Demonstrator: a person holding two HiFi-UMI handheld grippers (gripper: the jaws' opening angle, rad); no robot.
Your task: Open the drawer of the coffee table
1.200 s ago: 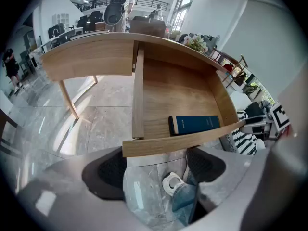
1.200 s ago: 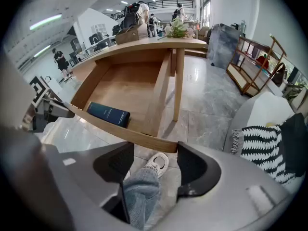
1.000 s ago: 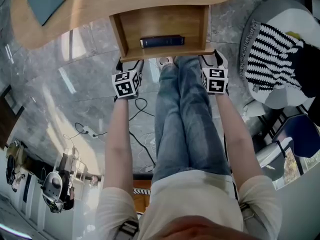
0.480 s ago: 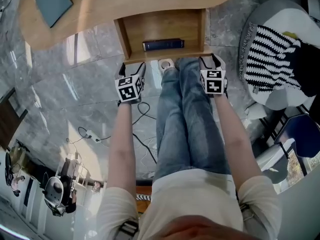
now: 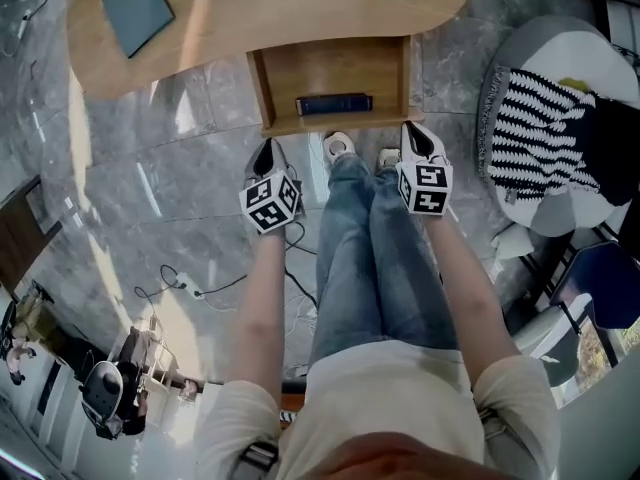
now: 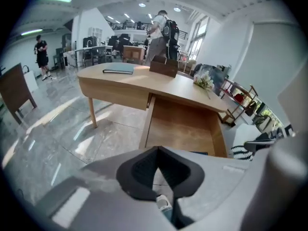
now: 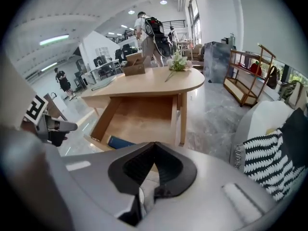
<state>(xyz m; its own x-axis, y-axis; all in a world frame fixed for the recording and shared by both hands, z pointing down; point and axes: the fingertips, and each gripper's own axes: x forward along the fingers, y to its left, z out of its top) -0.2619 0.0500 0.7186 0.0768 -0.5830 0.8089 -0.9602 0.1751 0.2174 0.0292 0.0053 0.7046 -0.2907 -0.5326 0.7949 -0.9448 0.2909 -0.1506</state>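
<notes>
Coffee table (image 5: 300, 8), drawer (image 5: 330, 73) out; marble floor (image 5: 180, 168); left gripper (image 5: 266, 148), right gripper (image 5: 414, 131) fingers just closed empty.

Open drawer (image 7: 144, 113), blue book (image 7: 119, 142) inside

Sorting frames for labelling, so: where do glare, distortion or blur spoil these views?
Head view: glare streaks the polished floor; open drawer and book read sharp. Left gripper view: fisheye curves the coffee table, corners black, the left claw, just closed empty, soft. Right gripper view: same fisheye and vignette; right claw, also just closed empty, soft.
</notes>
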